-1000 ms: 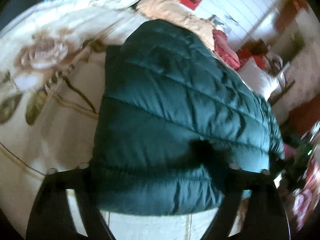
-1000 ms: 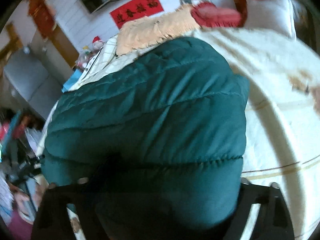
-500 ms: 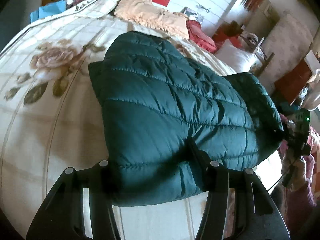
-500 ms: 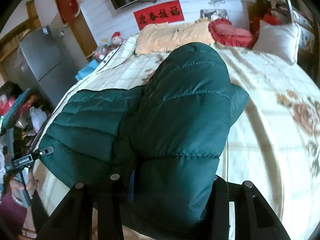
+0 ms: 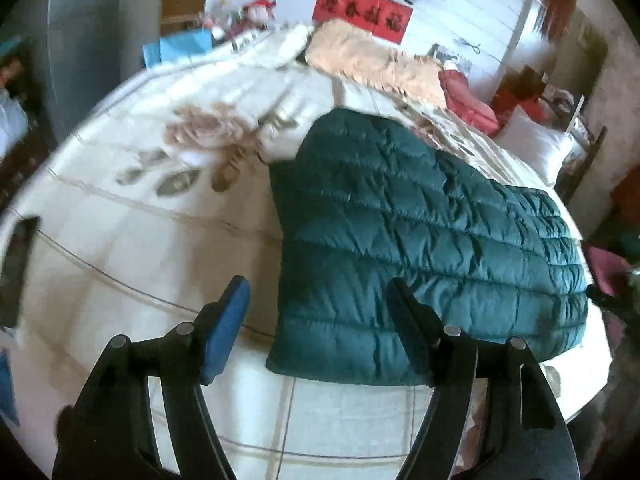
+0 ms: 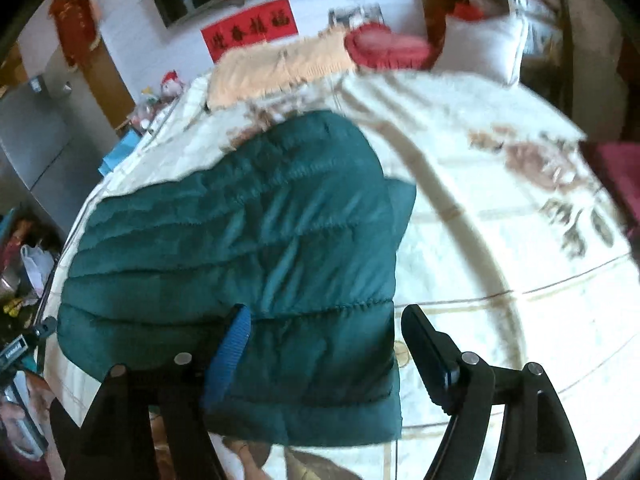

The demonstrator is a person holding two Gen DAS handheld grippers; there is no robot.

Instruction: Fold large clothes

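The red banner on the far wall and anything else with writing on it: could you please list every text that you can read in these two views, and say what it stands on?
Red banner on the white wall: a row of black Chinese characters, too blurred to read.
Black device at the left edge of the right wrist view: a small white label, too small to read.
Green quilted jacket, flowered bedspread: no text visible.

A bed (image 5: 120, 248) with a cream, rose-printed cover carries a folded green jacket (image 5: 420, 248) near its front edge. At the far end lie a peach blanket (image 5: 372, 60), a red cushion (image 5: 468, 100) and a white pillow (image 5: 536, 148).
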